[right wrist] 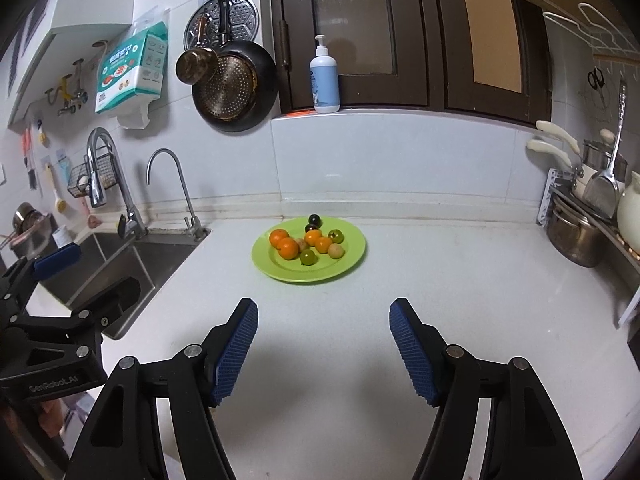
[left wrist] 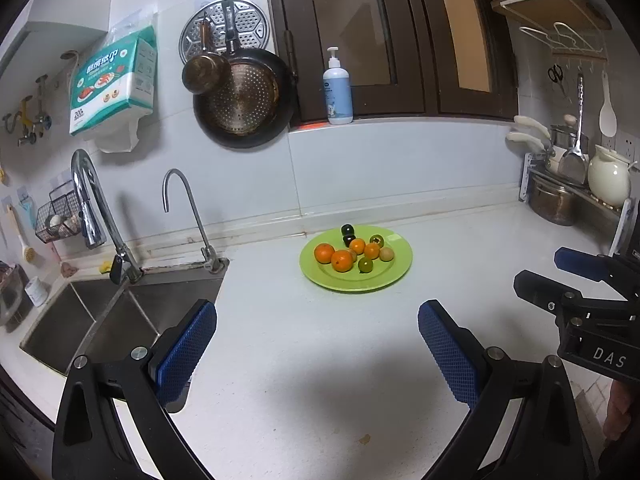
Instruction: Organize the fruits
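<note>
A green plate (left wrist: 394,276) (right wrist: 348,260) sits on the white counter near the back wall. It holds several small fruits: oranges (left wrist: 341,261) (right wrist: 288,248), green tomatoes (left wrist: 365,265) (right wrist: 308,257), dark fruits (left wrist: 346,229) (right wrist: 314,220) and a pale yellow one (left wrist: 386,254) (right wrist: 336,251). My left gripper (left wrist: 318,336) is open and empty, well short of the plate. My right gripper (right wrist: 324,332) is open and empty, also short of the plate. The right gripper also shows in the left wrist view (left wrist: 560,276), and the left gripper shows in the right wrist view (right wrist: 80,276).
A steel sink (left wrist: 120,320) (right wrist: 116,264) with two faucets (left wrist: 96,208) (right wrist: 168,184) lies to the left. A rack with pots (left wrist: 560,196) (right wrist: 580,236) stands at the right. A soap bottle (left wrist: 338,88) (right wrist: 325,76) stands on the window sill. Pans (left wrist: 244,96) hang on the wall.
</note>
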`<move>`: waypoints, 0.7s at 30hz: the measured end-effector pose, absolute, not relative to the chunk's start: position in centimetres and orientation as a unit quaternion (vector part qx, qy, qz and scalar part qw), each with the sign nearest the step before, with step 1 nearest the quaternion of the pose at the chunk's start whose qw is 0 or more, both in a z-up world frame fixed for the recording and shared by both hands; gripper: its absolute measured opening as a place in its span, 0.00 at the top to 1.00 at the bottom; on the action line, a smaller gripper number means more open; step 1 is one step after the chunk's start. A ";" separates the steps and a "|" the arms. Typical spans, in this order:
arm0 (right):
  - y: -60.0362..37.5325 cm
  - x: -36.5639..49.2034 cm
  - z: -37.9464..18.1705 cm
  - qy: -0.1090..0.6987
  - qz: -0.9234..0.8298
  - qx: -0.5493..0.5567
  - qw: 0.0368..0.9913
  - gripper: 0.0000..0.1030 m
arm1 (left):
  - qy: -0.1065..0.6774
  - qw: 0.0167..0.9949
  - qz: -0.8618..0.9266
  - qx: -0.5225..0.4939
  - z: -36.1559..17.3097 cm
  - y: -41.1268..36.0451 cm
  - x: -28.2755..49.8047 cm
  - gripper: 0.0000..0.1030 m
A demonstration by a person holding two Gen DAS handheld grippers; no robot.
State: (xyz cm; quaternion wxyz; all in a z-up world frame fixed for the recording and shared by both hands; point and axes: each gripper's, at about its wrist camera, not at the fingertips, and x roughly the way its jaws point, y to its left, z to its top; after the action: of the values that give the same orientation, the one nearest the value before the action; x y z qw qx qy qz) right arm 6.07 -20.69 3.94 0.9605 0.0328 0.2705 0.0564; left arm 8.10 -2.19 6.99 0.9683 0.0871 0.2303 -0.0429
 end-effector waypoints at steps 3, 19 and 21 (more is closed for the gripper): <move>-20.7 6.0 3.9 0.271 0.057 0.033 0.960 0.33 | 0.228 0.969 -0.040 0.088 7.0 -2.2 7.9 0.00; -20.8 5.3 3.9 0.270 0.056 0.031 0.961 0.33 | 0.221 0.970 -0.036 0.093 7.1 -2.3 7.0 0.00; -20.8 5.3 3.9 0.270 0.056 0.031 0.961 0.33 | 0.218 0.971 -0.035 0.093 7.1 -2.3 6.9 0.00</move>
State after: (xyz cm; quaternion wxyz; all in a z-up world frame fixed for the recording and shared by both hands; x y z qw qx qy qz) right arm 5.27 -20.81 3.89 0.9608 0.0315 0.2698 0.0562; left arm 6.91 -2.33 7.12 0.9708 0.0934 0.2182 -0.0355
